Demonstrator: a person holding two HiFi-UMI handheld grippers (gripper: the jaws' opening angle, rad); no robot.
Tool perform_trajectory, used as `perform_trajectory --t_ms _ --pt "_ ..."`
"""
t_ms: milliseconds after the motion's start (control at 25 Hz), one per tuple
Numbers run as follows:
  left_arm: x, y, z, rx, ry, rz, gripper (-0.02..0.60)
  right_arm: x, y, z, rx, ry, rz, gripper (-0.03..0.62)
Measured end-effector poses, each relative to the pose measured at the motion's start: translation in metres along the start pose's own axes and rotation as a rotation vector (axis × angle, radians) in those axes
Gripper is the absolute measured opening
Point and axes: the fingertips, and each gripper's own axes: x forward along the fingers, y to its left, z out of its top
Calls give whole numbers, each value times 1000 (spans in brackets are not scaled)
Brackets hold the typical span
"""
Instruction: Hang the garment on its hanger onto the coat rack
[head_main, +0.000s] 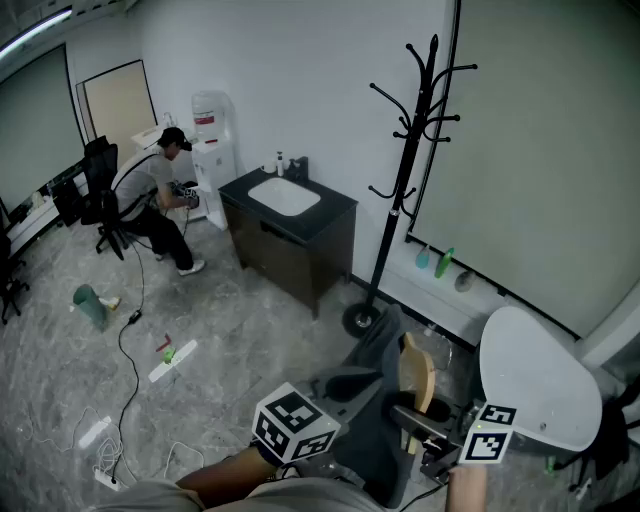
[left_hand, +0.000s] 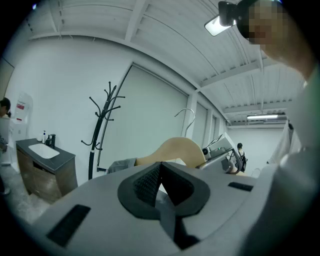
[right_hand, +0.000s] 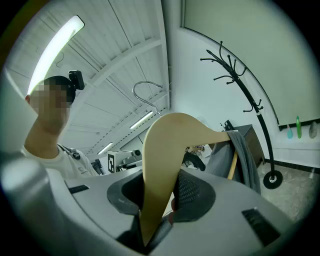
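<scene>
Currently the hanger (right_hand: 165, 160), stiff pale wood with a wire hook (right_hand: 147, 92), is clenched by one arm in the right gripper's (right_hand: 167, 192) jaws. It sits low in front of the person, well short of the coat rack (head_main: 408, 170). The grey garment (right_hand: 242, 155) draped on it looks soft, light and likely to slide, so the wood is the place to hold. The left gripper's (left_hand: 160, 172) jaws are closed tip to tip; whether they nip cloth I cannot tell. Beyond, the basin (head_main: 284, 195) in the dark worktop (head_main: 330, 212) seems to hold nothing.
</scene>
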Motion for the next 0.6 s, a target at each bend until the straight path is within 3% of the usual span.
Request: perform_trajectory --t_ms 600 --pt "-5 -22 -6 3 -9 20 6 -26 14 1 -9 -41 3 121"
